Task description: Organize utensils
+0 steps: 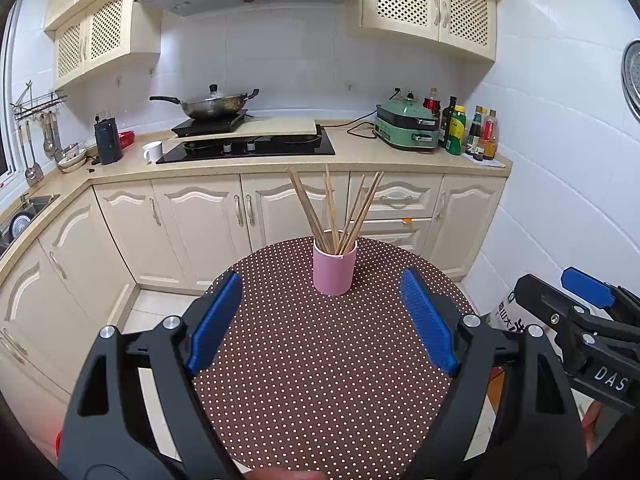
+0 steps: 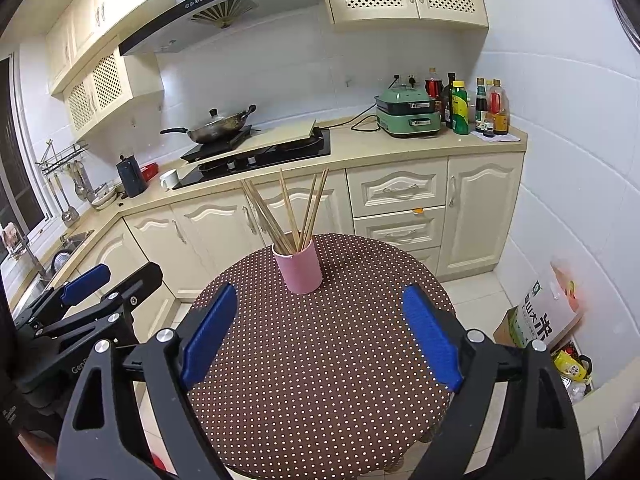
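Observation:
A pink cup (image 1: 334,274) (image 2: 302,270) stands upright at the far side of the round table with the brown polka-dot cloth (image 1: 320,360) (image 2: 320,360). Several wooden chopsticks (image 1: 332,212) (image 2: 290,212) stand fanned out in it. My left gripper (image 1: 322,320) hangs open over the table, short of the cup, nothing between its blue pads. My right gripper (image 2: 320,332) is open too, nothing between its pads, with the cup beyond it and slightly left. Each gripper shows at the edge of the other's view: the right one (image 1: 576,300), the left one (image 2: 96,284).
Behind the table runs a beige counter (image 1: 360,156) with a hob, a wok (image 1: 214,106), a white mug (image 1: 153,151), a green appliance (image 1: 406,126) and bottles (image 1: 472,132). A sink (image 2: 66,246) is at left. A rice bag (image 2: 546,312) and a box stand on the floor at right.

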`<action>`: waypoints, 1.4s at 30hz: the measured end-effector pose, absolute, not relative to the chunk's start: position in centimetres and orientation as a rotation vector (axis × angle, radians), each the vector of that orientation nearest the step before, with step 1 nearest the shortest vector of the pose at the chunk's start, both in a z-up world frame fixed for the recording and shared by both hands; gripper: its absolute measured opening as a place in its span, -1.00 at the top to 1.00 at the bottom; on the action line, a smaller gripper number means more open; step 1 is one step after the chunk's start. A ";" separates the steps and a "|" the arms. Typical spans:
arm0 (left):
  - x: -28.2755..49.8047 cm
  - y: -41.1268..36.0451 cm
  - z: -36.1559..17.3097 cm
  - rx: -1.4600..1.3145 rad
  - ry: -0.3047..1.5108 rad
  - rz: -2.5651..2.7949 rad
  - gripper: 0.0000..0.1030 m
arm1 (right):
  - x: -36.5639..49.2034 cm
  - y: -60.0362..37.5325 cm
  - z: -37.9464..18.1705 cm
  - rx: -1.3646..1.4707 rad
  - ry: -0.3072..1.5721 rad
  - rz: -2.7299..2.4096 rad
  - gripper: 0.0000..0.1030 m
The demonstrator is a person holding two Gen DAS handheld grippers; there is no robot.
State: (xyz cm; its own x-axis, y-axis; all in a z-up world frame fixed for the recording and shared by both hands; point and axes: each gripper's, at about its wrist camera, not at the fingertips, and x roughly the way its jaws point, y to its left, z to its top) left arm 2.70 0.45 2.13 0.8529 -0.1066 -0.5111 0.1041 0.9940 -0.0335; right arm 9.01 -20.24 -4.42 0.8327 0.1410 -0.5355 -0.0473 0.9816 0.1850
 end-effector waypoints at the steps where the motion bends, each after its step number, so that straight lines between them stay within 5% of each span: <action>1: 2.7 0.4 2.1 -0.007 0.541 -0.111 -0.56 | 9.0 -20.3 -4.4 0.166 0.580 0.101 -0.60; 42: 2.9 -0.4 2.0 0.029 0.538 -0.112 -0.57 | 10.1 -20.6 -4.9 0.157 0.608 0.103 -0.63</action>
State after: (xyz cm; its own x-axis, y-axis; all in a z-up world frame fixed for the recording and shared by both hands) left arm 2.91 -0.37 2.01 0.8526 -0.0985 -0.5133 0.1137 0.9935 -0.0017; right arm 10.07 -20.57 -4.92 0.8161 0.1425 -0.5601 -0.0501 0.9829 0.1772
